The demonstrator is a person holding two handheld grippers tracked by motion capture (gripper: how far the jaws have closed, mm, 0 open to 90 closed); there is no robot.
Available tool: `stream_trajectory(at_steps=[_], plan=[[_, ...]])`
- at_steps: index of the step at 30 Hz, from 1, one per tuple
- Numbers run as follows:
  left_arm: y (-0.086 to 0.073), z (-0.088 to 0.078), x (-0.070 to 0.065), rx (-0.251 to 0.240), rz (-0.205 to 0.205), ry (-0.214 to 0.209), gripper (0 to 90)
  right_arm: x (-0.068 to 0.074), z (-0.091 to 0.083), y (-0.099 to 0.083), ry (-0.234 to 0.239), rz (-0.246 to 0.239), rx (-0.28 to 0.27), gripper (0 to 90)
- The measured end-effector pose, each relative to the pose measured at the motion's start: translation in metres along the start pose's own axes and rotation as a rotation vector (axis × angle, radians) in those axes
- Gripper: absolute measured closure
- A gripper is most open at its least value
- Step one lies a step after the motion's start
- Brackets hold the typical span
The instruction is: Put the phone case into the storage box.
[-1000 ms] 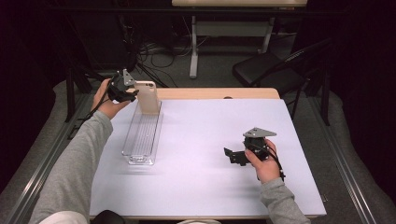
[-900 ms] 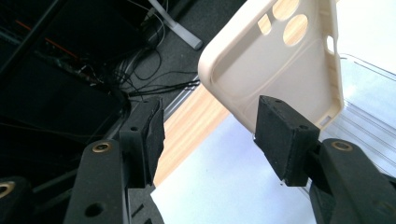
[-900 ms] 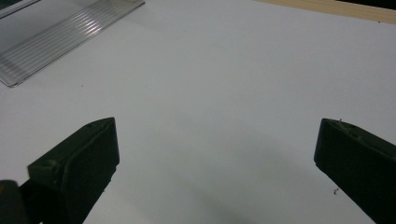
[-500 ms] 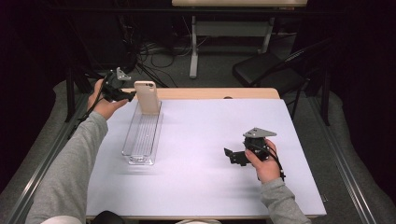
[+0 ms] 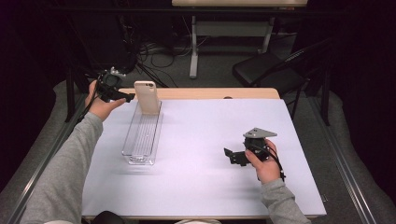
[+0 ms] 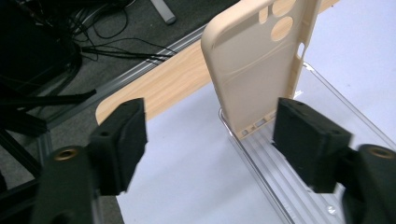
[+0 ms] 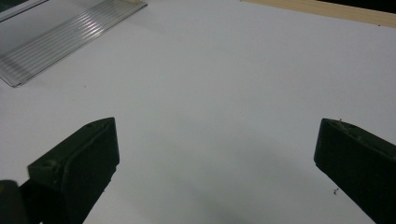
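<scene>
**Phone case stands free at the tray's far end as the left jaws part**

The beige, soft-plastic phone case [image 5: 147, 97] stands upright on its short edge inside the far end of the clear, ribbed plastic tray [image 5: 140, 140], its long axis vertical, leaning on the tray's end wall as far as I can tell; the tray itself runs lengthwise away from the person on the white tabletop [image 5: 205, 186]. The left gripper [image 5: 122, 96] sits just beside the case, to its left in the high view; its jaws have just been opening, and in the left gripper view the case [image 6: 254, 70] rises beyond and between the pads with a clear gap on each side, so nothing is held. The right gripper [image 5: 233, 157] rests on the table well apart, jaws wide over bare white surface, the tray's corner [image 7: 60, 37] far off. The left hand [image 5: 100, 105] is much the nearer; by my judgement, any re-grasp comes from that side, straight across the case's flat faces.
</scene>
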State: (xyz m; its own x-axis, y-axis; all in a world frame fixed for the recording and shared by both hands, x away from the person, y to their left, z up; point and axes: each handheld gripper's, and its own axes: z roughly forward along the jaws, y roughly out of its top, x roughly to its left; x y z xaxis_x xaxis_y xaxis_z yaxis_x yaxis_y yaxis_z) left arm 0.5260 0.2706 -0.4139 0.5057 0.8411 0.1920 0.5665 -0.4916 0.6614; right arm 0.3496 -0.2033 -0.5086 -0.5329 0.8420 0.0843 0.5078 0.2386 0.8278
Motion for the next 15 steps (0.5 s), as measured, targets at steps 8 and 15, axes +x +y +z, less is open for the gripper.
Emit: stream_trajectory(at_steps=[8, 15], plan=[[-0.001, -0.010, 0.002, -0.011, -0.042, -0.072, 21.8, 0.001, 0.001, 0.000, 0.000, -0.006, 0.006, 0.0], [-0.005, -0.015, 0.001, -0.016, -0.075, -0.114, 21.9, 0.002, 0.001, 0.001, 0.002, -0.009, 0.008, 0.0]])
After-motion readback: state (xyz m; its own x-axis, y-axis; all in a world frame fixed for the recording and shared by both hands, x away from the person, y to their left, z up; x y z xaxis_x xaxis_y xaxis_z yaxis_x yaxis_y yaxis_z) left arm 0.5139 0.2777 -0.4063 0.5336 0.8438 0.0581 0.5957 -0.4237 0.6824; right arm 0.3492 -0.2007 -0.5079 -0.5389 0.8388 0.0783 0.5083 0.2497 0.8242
